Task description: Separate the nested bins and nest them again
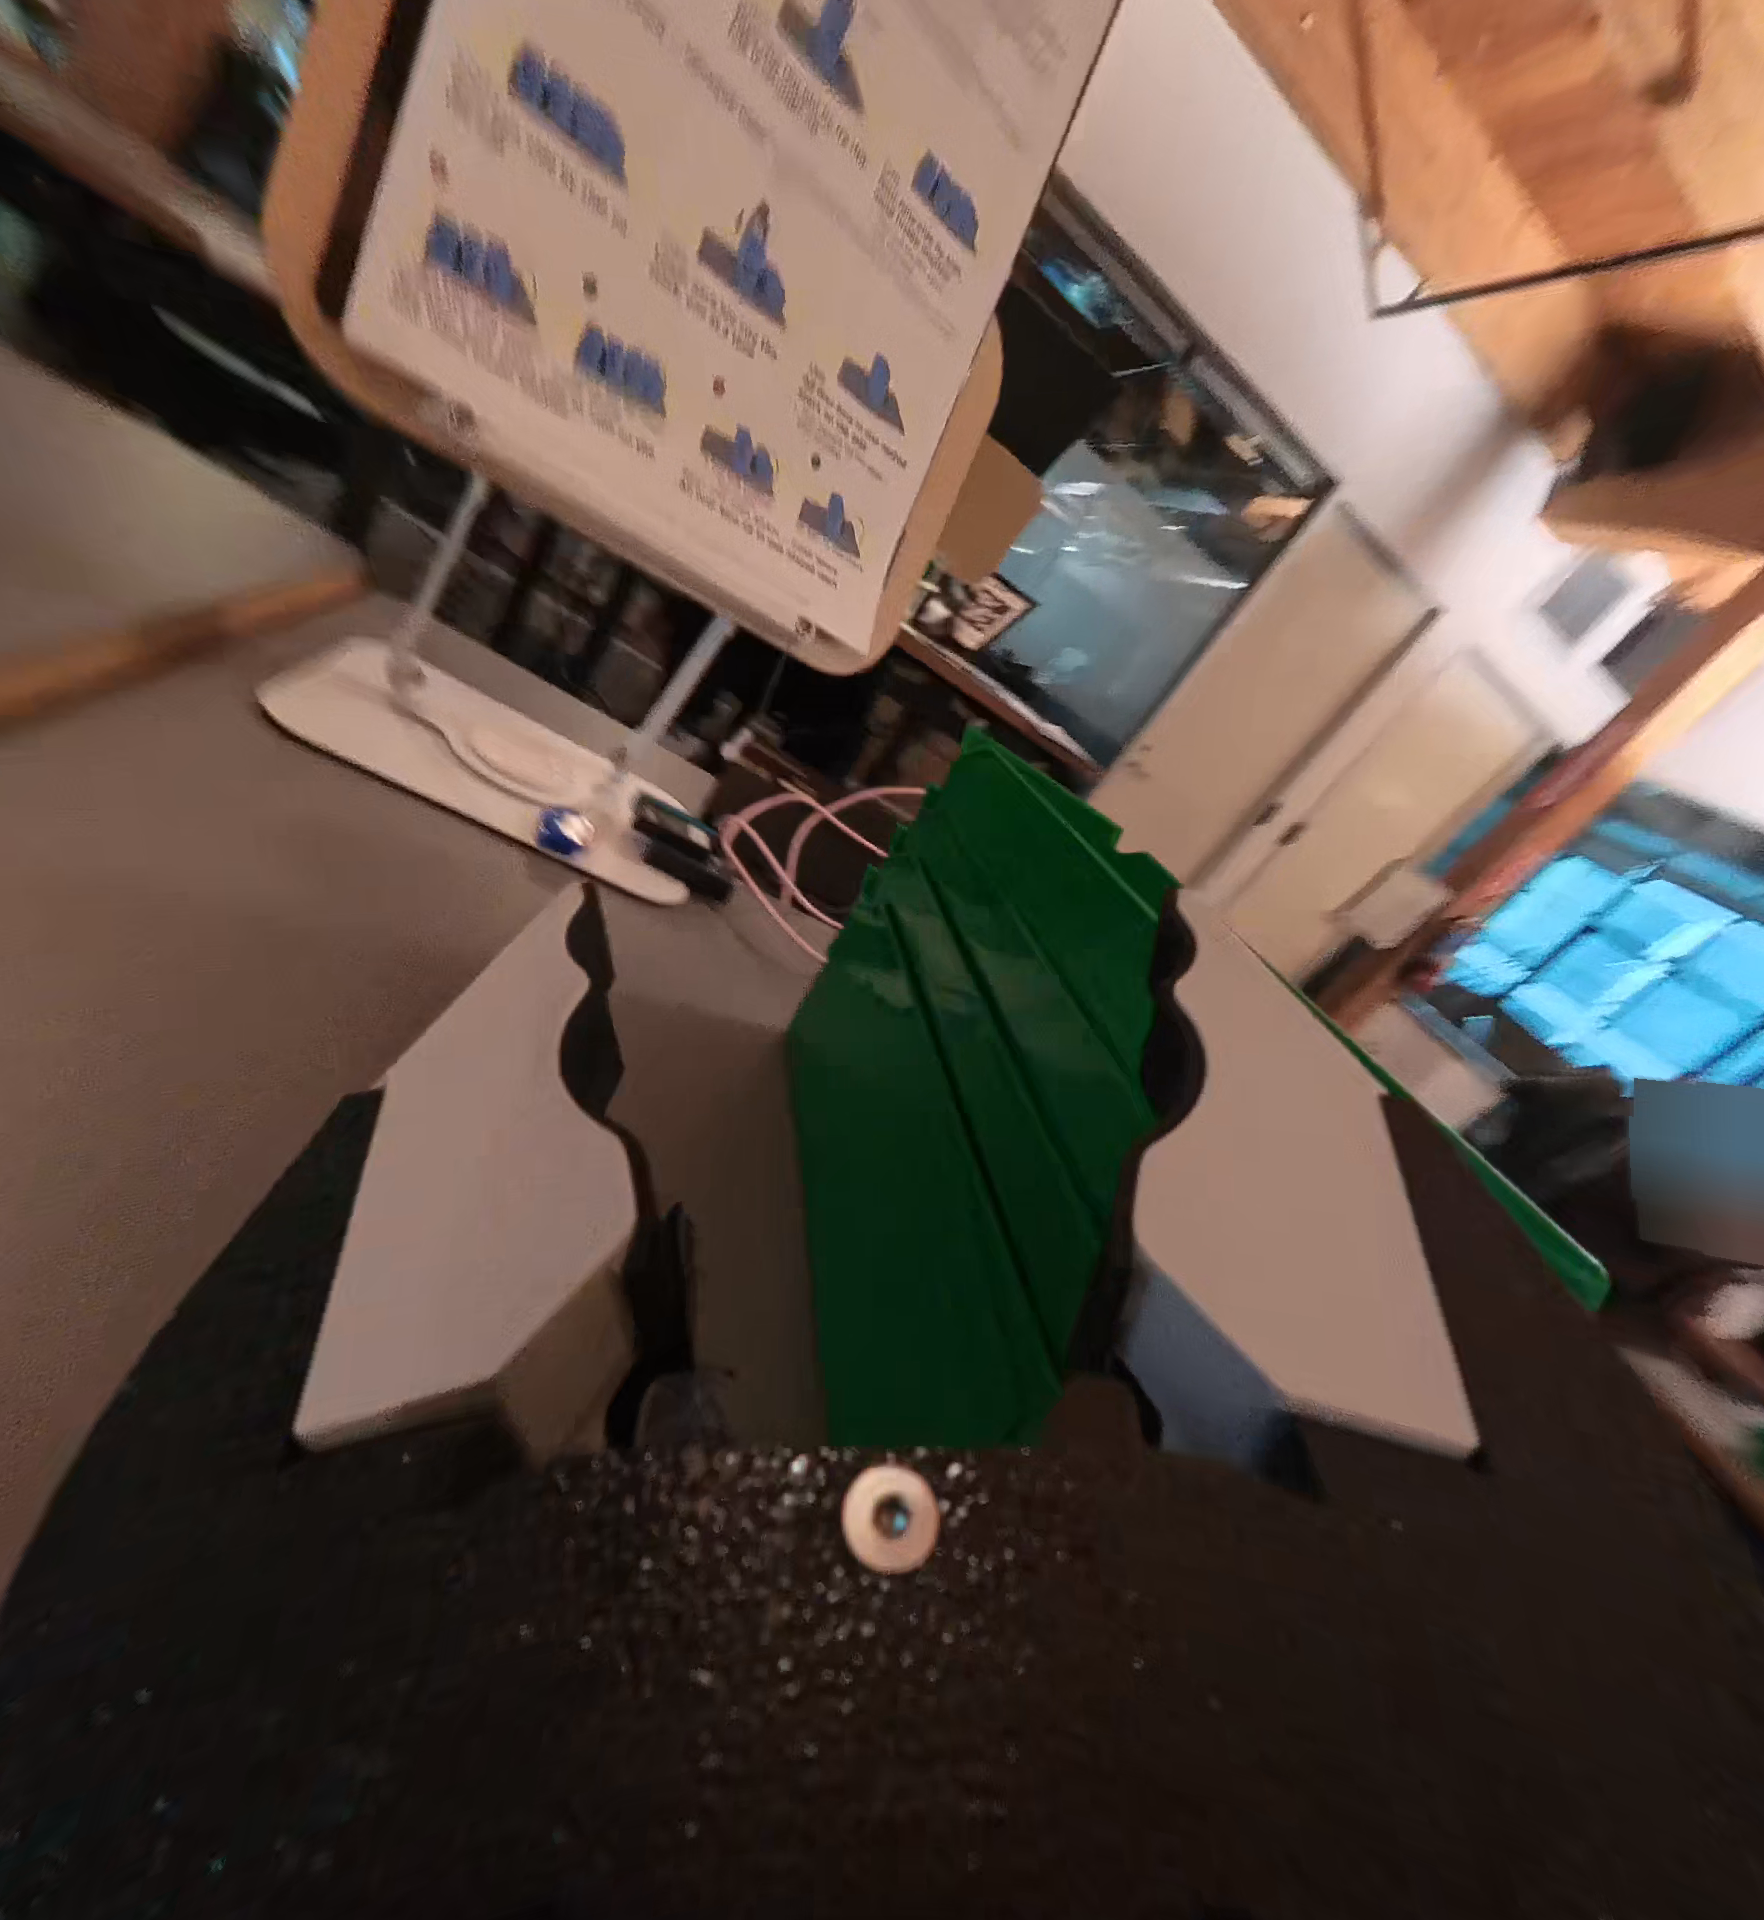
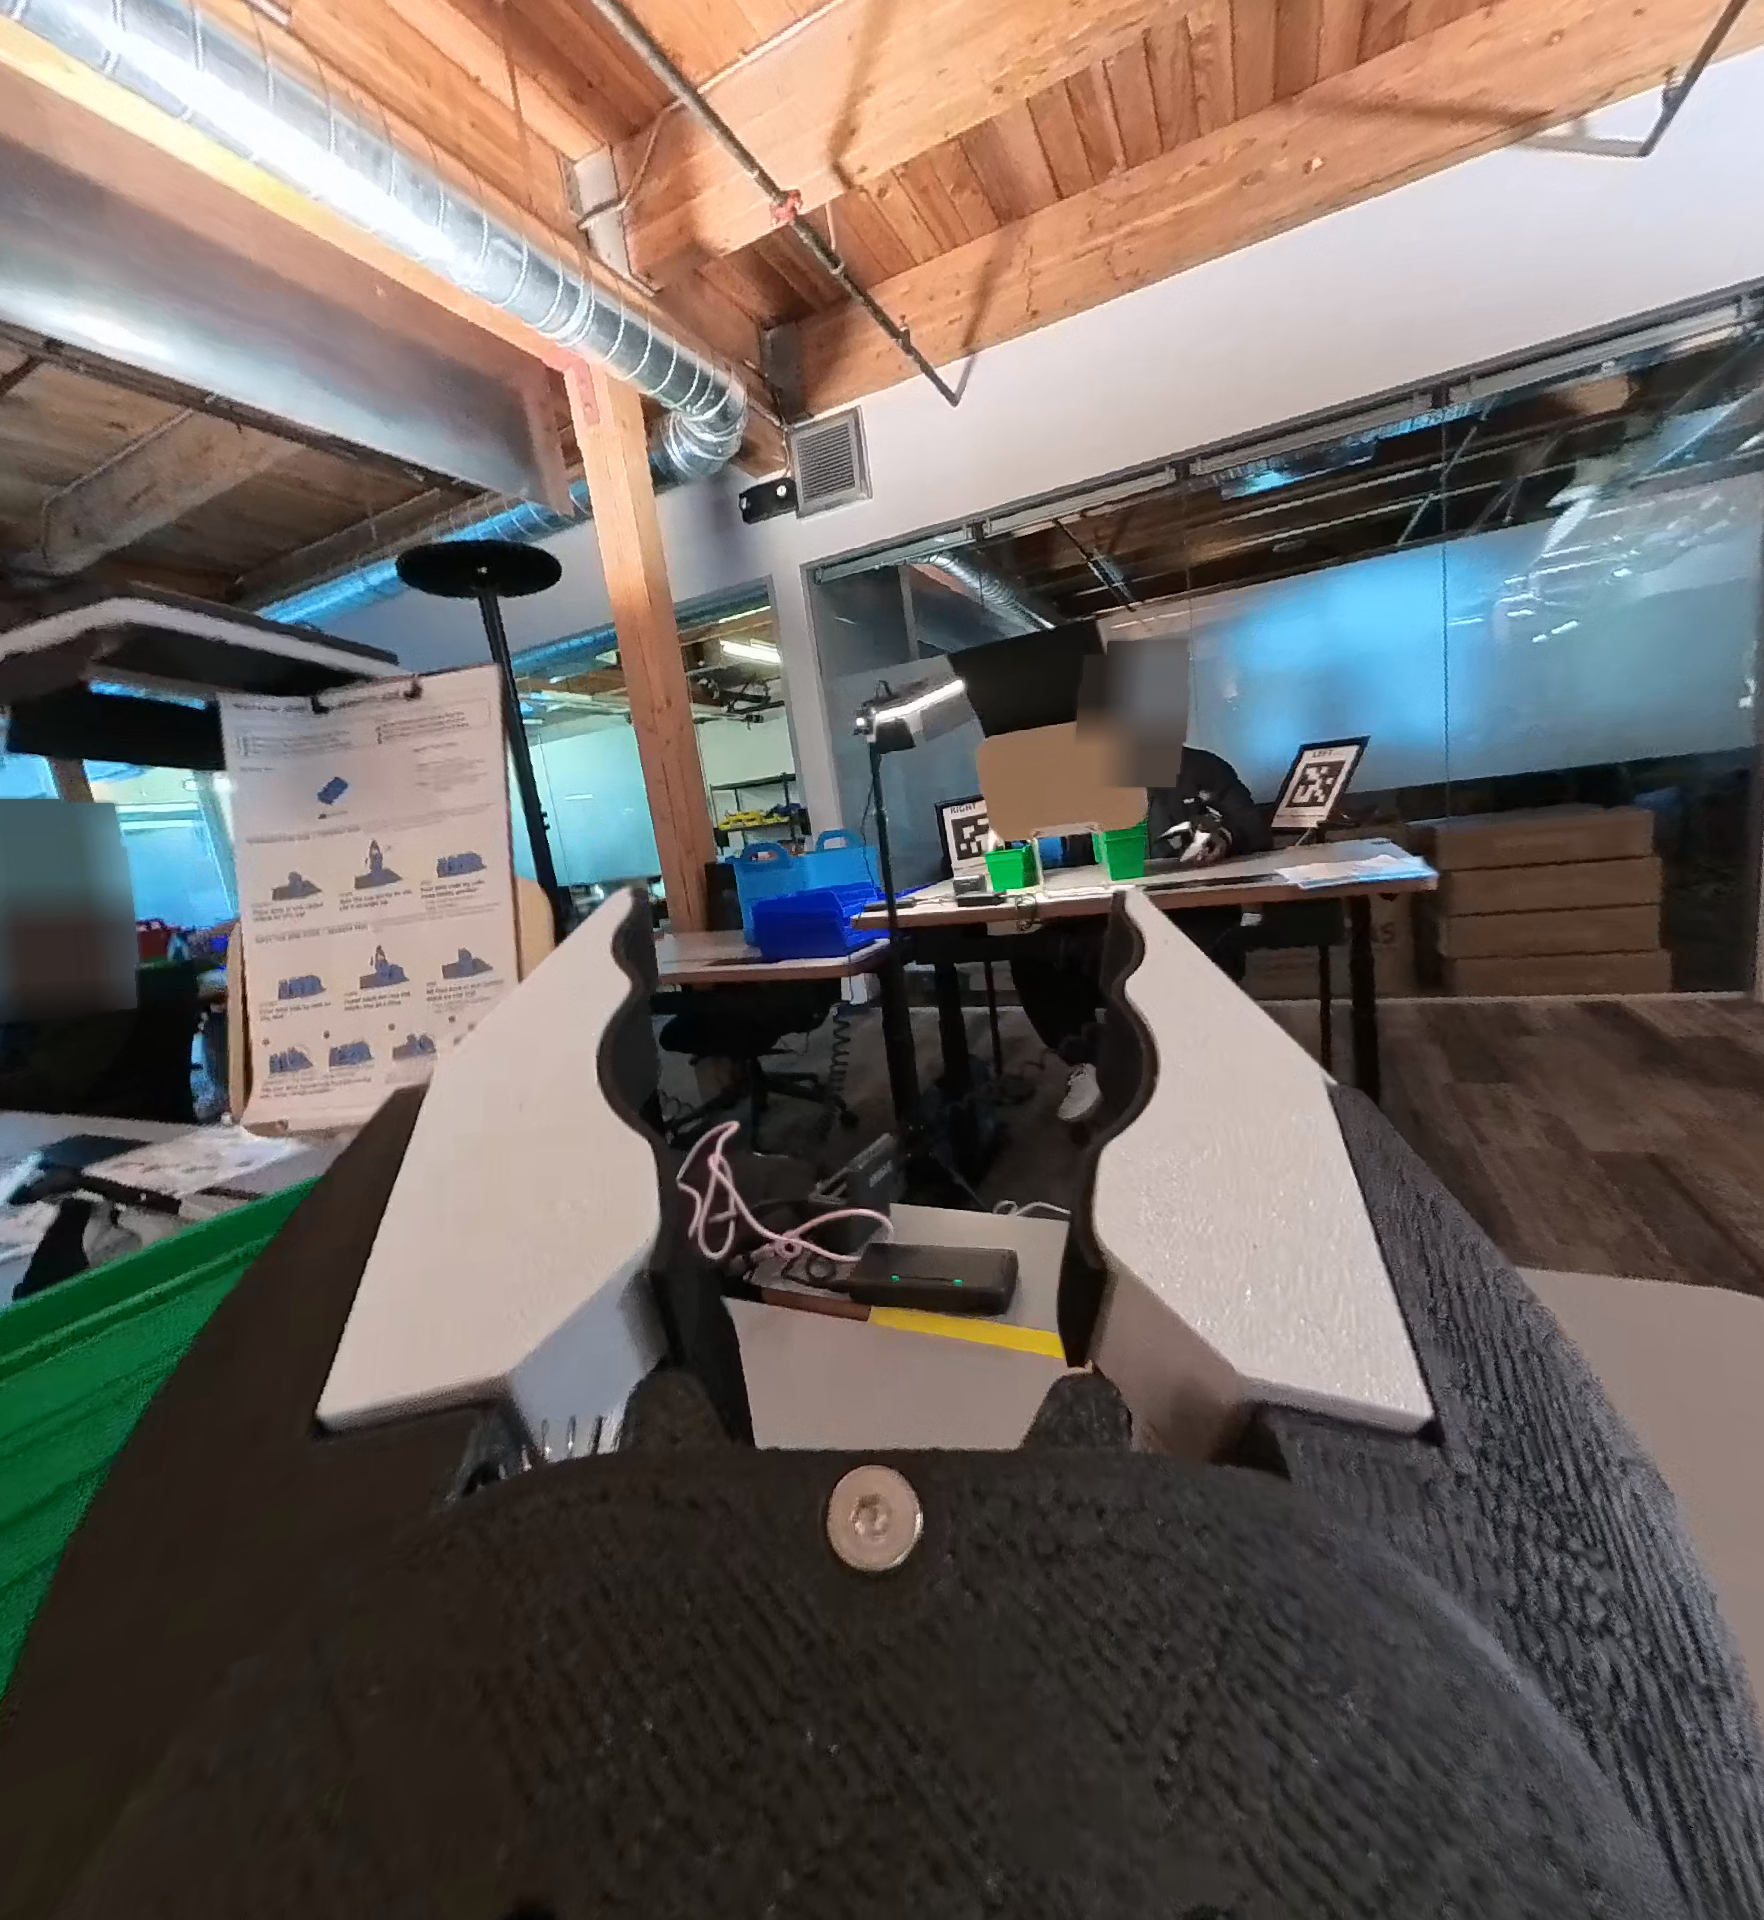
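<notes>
Left wrist view: the left gripper is tilted, its two grey fingers set wide apart. A green bin stands between them, its ribbed glossy wall lying against the right finger; a clear gap separates it from the left finger, so whether the gripper clamps it cannot be told. The bin's stepped rim reaches past the fingertips, and a thin green edge runs on to the right of the right finger. Beyond, on the grey desk, an instruction sheet on a pale board stands on a white base; it carries small blue drawings and blurred text, which is not read here. Pink cables loop at the far edge of the desk.

Right wrist view: the right gripper is wide open and holds nothing. A green bin wall fills the near left corner, beside the gripper's black body. Between the fingers, lower down, lie a black device with a green light, a yellow strip and a pink cable. At left stands a printed sheet with blue diagrams. On a far desk are two small green bins, two black-and-white marker cards and, left of them, blue bins.
</notes>
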The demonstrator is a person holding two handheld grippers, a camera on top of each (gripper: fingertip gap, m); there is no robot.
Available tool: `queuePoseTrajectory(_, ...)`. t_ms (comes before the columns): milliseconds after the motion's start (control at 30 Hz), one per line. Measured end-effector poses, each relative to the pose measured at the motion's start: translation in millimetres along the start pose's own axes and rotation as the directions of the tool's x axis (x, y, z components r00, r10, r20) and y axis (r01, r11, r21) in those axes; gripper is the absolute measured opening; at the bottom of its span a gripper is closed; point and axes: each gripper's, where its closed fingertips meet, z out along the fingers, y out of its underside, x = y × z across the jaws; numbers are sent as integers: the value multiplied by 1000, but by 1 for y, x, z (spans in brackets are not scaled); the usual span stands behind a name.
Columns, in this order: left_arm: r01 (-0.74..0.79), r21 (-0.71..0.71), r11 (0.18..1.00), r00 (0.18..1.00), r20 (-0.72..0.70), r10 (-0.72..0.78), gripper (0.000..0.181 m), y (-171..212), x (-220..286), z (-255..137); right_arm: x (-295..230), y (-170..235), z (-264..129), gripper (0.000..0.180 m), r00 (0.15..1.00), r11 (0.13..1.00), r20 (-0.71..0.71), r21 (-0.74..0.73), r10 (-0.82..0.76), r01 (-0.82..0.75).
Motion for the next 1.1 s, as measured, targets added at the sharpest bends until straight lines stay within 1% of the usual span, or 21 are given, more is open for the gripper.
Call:
queuePoseTrajectory(67, 117, -43, 992, 991, -54, -119, 103, 12, -19, 9, -16, 7, 7, 86, 999, 999, 19, -28, -37, 37)
queuePoseTrajectory(100, 136, -59, 989, 989, -55, -139, 101, 17, -27, 13, -26, 12, 11, 86, 998, 997, 31, -46, -59, 60)
queuePoseTrajectory(133, 129, -69, 989, 990, -42, -132, 98, 22, -34, 17, -36, 17, 15, 86, 996, 994, 45, -64, -82, 85)
queuePoseTrajectory(233, 47, -114, 992, 998, 34, -43, 85, 41, -52, 29, -73, 38, 29, 86, 982, 980, 103, -110, -156, 167)
queuePoseTrajectory(300, 37, -161, 986, 999, 29, -33, 80, 59, -53, 38, -104, 57, 38, 87, 967, 966, 173, -148, -187, 213)
queuePoseTrajectory(367, 42, -207, 977, 999, 13, -41, 78, 75, -52, 45, -139, 85, 47, 90, 951, 949, 251, -209, -181, 236)
queuePoseTrajectory(433, 49, -253, 966, 999, -2, -51, 76, 86, -49, 48, -182, 115, 59, 99, 926, 922, 351, -294, -139, 250)
queuePoseTrajectory(500, 50, -289, 956, 998, -30, -62, 71, 91, -44, 49, -223, 144, 76, 110, 893, 872, 437, -390, -107, 295)
queuePoseTrajectory(533, 58, -296, 953, 996, -42, -74, 69, 93, -41, 49, -241, 157, 86, 114, 879, 841, 468, -436, -91, 319)
queuePoseTrajectory(633, 61, -317, 947, 992, -82, -91, 69, 101, -29, 48, -291, 191, 115, 122, 850, 737, 527, -576, 5, 354)
queuePoseTrajectory(700, 42, -315, 948, 996, -62, -64, 68, 102, -30, 46, -316, 216, 131, 130, 852, 631, 520, -683, 65, 368)
queuePoseTrajectory(767, 40, -287, 957, 997, -45, -55, 65, 100, -31, 42, -328, 246, 145, 140, 878, 487, 473, -786, 75, 381)
queuePoseTrajectory(867, 35, -284, 958, 995, -82, -60, 61, 101, -20, 40, -334, 288, 149, 144, 914, 236, 402, -894, 51, 380)
queuePoseTrajectory(933, 25, -312, 950, 989, -128, -68, 62, 107, -7, 41, -338, 305, 145, 144, 935, 108, 352, -932, 40, 346)
queuePoseTrajectory(967, 16, -323, 946, 988, -140, -64, 62, 111, -2, 42, -341, 311, 143, 145, 945, 63, 326, -944, 35, 323)
queuePoseTrajectory(1000, 11, -321, 947, 990, -133, -56, 56, 112, -1, 43, -346, 315, 143, 145, 954, 35, 298, -954, 37, 297)
queuePoseTrajectory(1100, -7, -311, 950, 987, -154, -43, 50, 110, 3, 42, -360, 321, 148, 144, 976, 4, 216, -976, 31, 216)
